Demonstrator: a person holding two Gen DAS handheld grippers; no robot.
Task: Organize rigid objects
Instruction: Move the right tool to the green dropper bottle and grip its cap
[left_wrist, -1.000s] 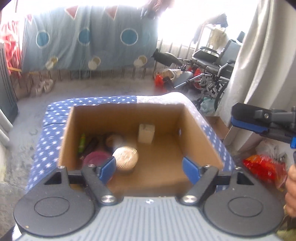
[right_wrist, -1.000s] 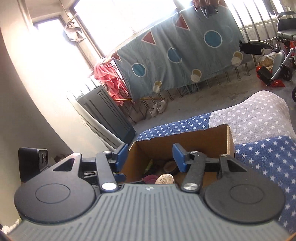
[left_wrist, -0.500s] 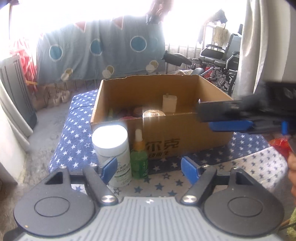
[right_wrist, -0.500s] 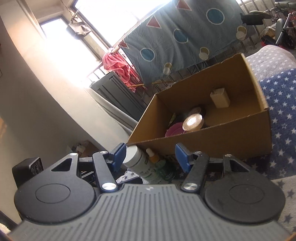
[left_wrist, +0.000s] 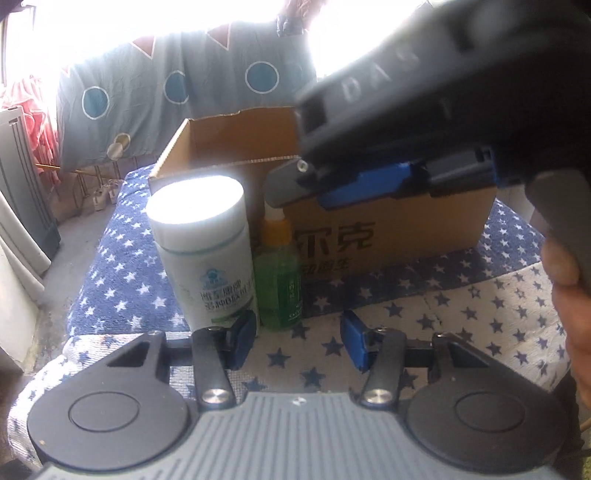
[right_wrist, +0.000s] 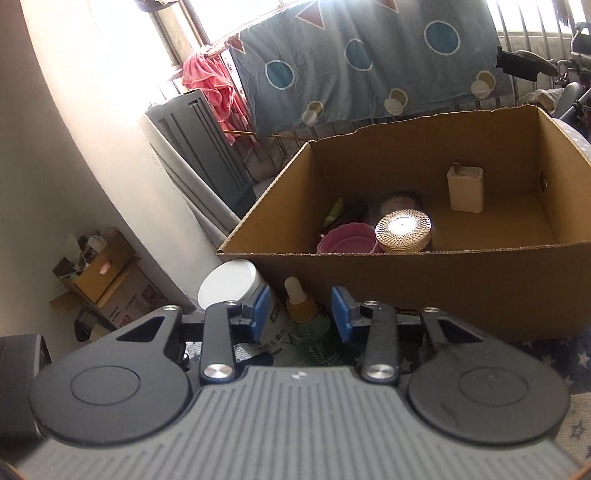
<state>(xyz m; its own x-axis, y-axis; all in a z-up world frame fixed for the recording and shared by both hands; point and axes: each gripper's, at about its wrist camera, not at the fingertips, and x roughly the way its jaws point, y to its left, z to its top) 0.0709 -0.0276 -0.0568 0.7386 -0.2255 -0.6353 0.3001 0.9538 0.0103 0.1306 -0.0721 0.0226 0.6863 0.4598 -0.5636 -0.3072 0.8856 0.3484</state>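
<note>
A white bottle (left_wrist: 207, 251) and a small green dropper bottle (left_wrist: 279, 273) stand upright on the star cloth in front of an open cardboard box (left_wrist: 388, 236). My left gripper (left_wrist: 297, 341) is open and empty, low over the cloth just before the two bottles. My right gripper (right_wrist: 300, 314) is open above them, its blue pads either side of the dropper bottle (right_wrist: 306, 314), the white bottle (right_wrist: 232, 284) to its left. In the box (right_wrist: 406, 280) lie a gold-lidded jar (right_wrist: 403, 230), a pink lid (right_wrist: 345, 242) and a white charger (right_wrist: 465, 188).
The right gripper's body (left_wrist: 443, 110) hangs blurred across the upper right of the left wrist view, hiding part of the box. A blue patterned sheet (right_wrist: 369, 62) hangs behind. A grey folded panel (right_wrist: 207, 155) and cartons (right_wrist: 99, 273) stand on the floor at left.
Both grippers have pulled back from above the box and dropped low in front of it. The two bottles came into view. The right gripper moved over the dropper bottle.
</note>
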